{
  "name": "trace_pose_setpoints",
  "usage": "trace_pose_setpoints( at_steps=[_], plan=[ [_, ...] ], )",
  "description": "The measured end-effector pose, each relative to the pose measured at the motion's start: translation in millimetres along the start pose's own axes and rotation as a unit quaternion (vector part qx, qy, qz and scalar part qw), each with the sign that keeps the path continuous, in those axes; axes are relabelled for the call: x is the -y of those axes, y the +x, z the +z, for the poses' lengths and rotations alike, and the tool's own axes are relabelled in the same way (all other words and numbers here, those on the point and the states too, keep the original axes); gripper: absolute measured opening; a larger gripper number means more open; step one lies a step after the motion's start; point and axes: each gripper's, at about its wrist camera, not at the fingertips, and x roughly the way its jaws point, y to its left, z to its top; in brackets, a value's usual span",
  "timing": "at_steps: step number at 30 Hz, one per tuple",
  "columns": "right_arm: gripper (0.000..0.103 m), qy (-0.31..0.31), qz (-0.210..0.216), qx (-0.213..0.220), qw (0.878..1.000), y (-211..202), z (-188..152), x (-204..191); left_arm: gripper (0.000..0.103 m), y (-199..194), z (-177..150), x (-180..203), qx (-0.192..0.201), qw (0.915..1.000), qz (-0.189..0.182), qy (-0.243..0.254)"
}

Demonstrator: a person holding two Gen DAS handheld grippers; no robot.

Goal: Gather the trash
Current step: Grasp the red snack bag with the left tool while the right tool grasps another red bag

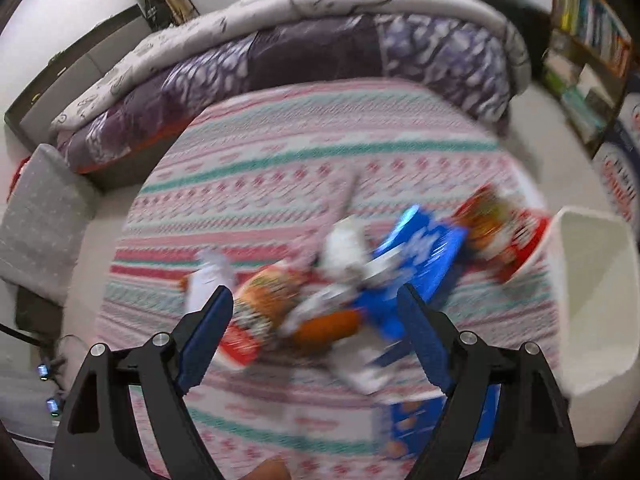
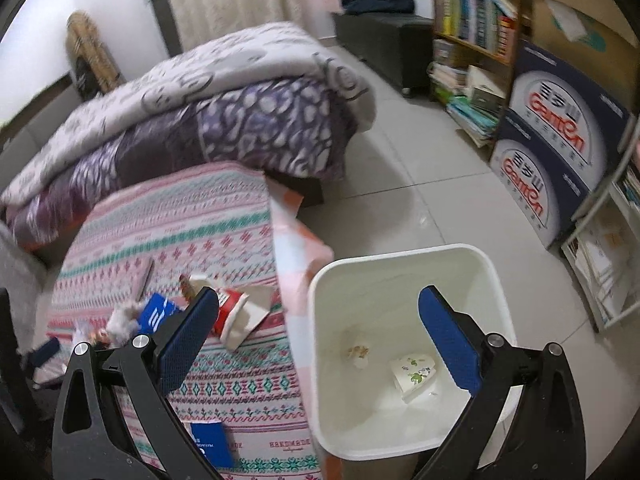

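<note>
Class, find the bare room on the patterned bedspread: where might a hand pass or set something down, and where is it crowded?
Free: the bedspread between the folded quilt and the wrappers. Crowded: the edge strip beside the white bin.

Black tongs point(image 1: 316, 304), blue pads point(image 2: 450, 344), silver screws.

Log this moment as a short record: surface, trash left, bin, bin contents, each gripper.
surface: patterned bedspread
trash left: pile of wrappers, including a blue packet and a red and white packet
bin: white waste bin, on the floor beside the bed
bin contents: paper cup, crumpled scrap
left gripper: open above the pile, holding nothing
right gripper: open over the bin's edge, holding nothing
</note>
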Motion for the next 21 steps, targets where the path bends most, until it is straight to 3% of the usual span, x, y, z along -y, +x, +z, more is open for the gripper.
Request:
trace_pose_setpoints(
  at_steps=[5, 9, 12, 15, 17, 21],
  plan=[
    [0.096, -0.046, 0.006, -0.035, 0.998, 20.1, -6.1, -26.9, 0.082, 12.3, -25.2, -16.1, -0.037, 0.996, 0.023, 0.078],
    [0.096, -0.104, 0.019, -0.075, 0.992, 43.6, -10.5, -49.0, 0.082, 29.8, -43.1, -17.6, -0.046, 0.9874, 0.051, 0.142],
    [0.096, -0.144, 0.018, -0.094, 0.985, 60.6, -14.9, -62.8, 0.081, 41.5, -46.9, -22.3, -0.043, 0.9842, 0.055, 0.163],
    [0.096, -0.166, 0.044, -0.105, 0.979, 72.6, -17.0, -78.7, 0.069, 49.6, -46.8, -24.6, -0.023, 0.9823, 0.058, 0.177],
    [0.096, -0.2, 0.051, -0.101, 0.973, 77.4, -18.0, -92.2, 0.045, 54.3, -46.0, -26.5, -0.021, 0.9828, 0.045, 0.178],
    [0.096, -0.279, 0.037, -0.09, 0.955, 91.4, -23.2, -115.5, 0.038, 51.9, -45.1, -33.5, -0.01, 0.9871, 0.013, 0.159]
  ],
)
